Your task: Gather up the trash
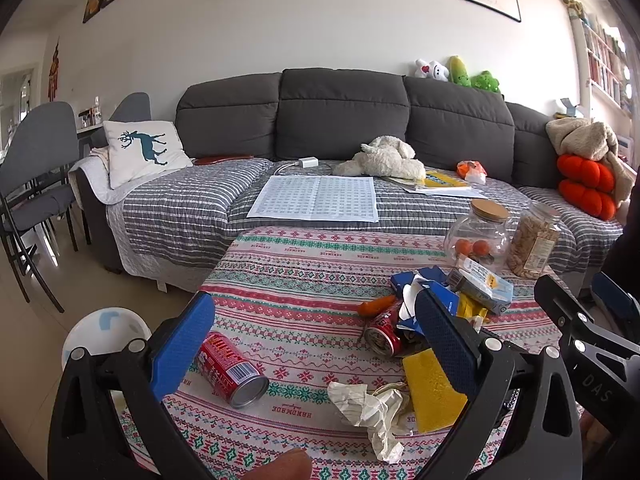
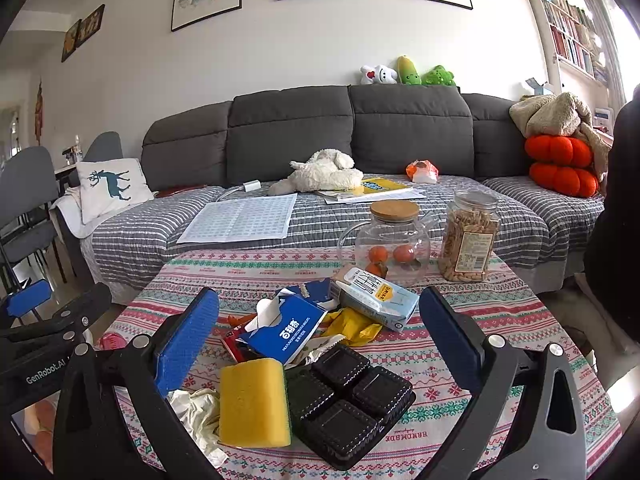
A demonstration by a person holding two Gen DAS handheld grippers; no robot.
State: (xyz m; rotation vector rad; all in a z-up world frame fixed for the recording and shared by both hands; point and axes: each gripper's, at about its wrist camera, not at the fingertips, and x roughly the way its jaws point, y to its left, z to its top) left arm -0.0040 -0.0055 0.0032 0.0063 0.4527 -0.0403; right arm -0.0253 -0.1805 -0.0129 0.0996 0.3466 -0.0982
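Observation:
Trash lies on the patterned tablecloth [image 1: 296,280]. In the left wrist view a red can [image 1: 232,368] lies on its side between the fingers of my open left gripper [image 1: 316,344], with a crumpled tissue [image 1: 372,408], a yellow sponge [image 1: 432,392], a second red can [image 1: 384,328] and a torn blue box [image 1: 424,292] to the right. In the right wrist view my open right gripper [image 2: 320,336] hovers over the sponge [image 2: 254,404], a black plastic tray [image 2: 352,404], the blue box [image 2: 288,328], a milk carton [image 2: 376,300] and a yellow wrapper [image 2: 356,328].
A glass jar with a wooden lid [image 2: 390,244] and a plastic jar of snacks [image 2: 470,240] stand at the table's far side. A white bin [image 1: 104,332] sits on the floor left of the table. A grey sofa [image 1: 340,120] stands behind.

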